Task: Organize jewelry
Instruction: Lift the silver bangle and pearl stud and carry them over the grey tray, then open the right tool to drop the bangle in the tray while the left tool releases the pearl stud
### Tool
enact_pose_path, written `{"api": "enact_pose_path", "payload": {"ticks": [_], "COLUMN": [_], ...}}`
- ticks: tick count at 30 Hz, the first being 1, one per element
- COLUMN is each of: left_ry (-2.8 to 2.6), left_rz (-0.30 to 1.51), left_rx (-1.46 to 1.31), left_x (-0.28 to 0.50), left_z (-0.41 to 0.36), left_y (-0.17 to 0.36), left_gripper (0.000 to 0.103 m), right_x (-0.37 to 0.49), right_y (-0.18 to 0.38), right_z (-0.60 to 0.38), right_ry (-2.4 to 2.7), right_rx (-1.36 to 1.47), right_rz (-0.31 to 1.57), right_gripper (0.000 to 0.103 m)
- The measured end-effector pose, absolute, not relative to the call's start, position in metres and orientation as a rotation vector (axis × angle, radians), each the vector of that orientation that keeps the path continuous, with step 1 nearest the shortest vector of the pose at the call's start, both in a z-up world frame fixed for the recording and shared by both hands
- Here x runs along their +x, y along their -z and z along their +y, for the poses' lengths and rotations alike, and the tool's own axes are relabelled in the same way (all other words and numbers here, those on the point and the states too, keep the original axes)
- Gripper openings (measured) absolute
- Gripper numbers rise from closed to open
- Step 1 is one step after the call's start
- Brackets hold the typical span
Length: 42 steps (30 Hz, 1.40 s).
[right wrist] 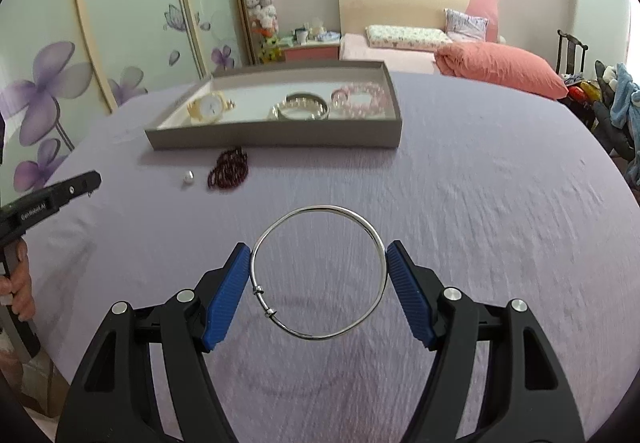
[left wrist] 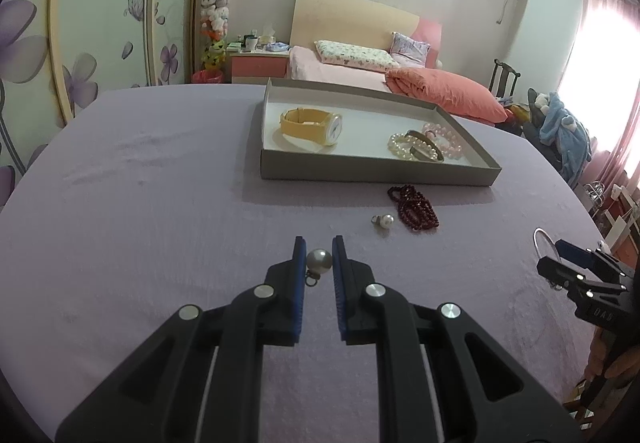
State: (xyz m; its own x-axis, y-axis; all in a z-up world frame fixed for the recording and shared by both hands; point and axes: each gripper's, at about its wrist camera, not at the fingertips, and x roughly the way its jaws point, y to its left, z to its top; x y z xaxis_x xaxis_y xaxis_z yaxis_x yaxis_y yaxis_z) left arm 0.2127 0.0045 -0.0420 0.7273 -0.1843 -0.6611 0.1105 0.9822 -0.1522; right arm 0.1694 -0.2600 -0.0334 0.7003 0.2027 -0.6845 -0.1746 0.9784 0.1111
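**Pearl and bangle held, tray partly filled**

The left gripper (left wrist: 319,257) is closed on a pearl (left wrist: 319,260); the blue pads press it from both sides, and its small ring hangs below. It is above the purple cloth (left wrist: 140,203), near the front of the table.

The right gripper (right wrist: 319,255) holds a silver bangle (right wrist: 319,272) across its width. Both pads touch the ring, one at 9 o'clock and one at 3 o'clock of it, so the jaws stand wide but are gripping. The bangle is lifted off the cloth and its shadow lies below.

From the pearl, at about 1 o'clock in the left view, a second pearl (left wrist: 384,220) lies on the cloth. Just beside this one, to the right, is a dark red bead string (left wrist: 414,206) in a heap.

Further, at 12 o'clock, stands the grey tray (left wrist: 376,171). Inside it, at the left, a yellow watch (left wrist: 312,125) lies on its side. At the right are a pearl bracelet (left wrist: 400,145), a metal bangle (left wrist: 426,147) across it, and a pink bead bracelet (left wrist: 446,137), all touching.

Behind the table is a bed (left wrist: 360,63).
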Motion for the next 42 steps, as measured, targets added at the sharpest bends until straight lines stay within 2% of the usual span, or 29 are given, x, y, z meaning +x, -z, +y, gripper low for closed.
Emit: {"api": "enact_pose_path", "payload": {"ticks": [9,24,42], "left_ry": [0.149,0.069,0.117], "left_rz": [0.680,0.419,0.363], "left_rx": [-0.118,-0.105,-0.077], "left_x": [0.214,0.220,0.277], "left_z": [0.010,0.017,-0.011], "left_y": [0.024,-0.041,-0.046], "left_gripper": [0.014,0.014,0.014], "right_x": [0.172,0.192,0.239], "right_y": [0.002,-0.057,-0.053], "right_z": [-0.263,-0.251,-0.235], "right_ry": [-0.177,-0.086,-0.115], "right_rx": [0.056,-0.021,-0.040], "right_rz": [0.624,0.324,0.282], "right_gripper": [0.070,0.070,0.070]}}
